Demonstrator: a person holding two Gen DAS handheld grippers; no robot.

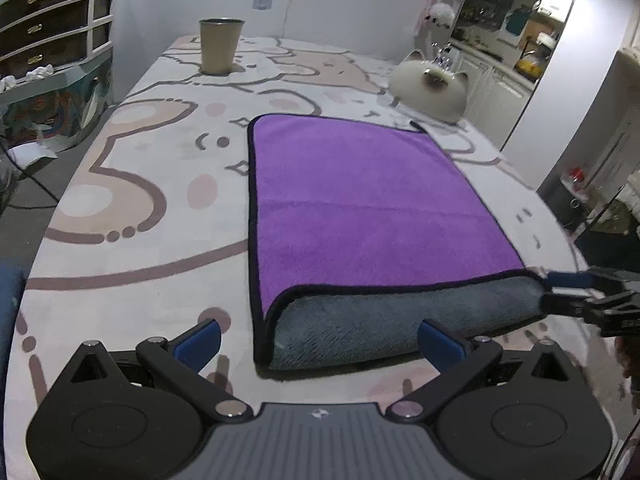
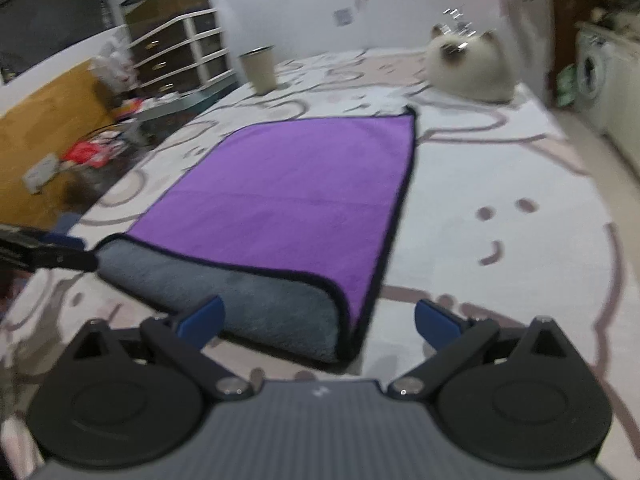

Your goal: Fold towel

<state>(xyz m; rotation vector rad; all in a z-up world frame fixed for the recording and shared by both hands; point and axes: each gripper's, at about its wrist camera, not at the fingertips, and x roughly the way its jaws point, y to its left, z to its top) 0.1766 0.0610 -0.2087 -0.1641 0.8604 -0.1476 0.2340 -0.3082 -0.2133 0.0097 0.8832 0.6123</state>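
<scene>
The towel (image 1: 360, 200) lies flat on the patterned cloth (image 1: 140, 200) covering the table, purple side up; its near edge is turned back, exposing the grey underside (image 1: 380, 324). My left gripper (image 1: 320, 342) sits at the near left corner of the towel, jaws wide, holding nothing; the fold lies between its fingers. My right gripper (image 2: 320, 322) sits at the near right corner, jaws wide, likewise holding nothing. Each gripper's tips reach the opposite corner in the other view; contact there cannot be confirmed. A cup (image 1: 220, 46) and a plush cat (image 1: 430, 88) stand beyond the towel, well apart from it.
</scene>
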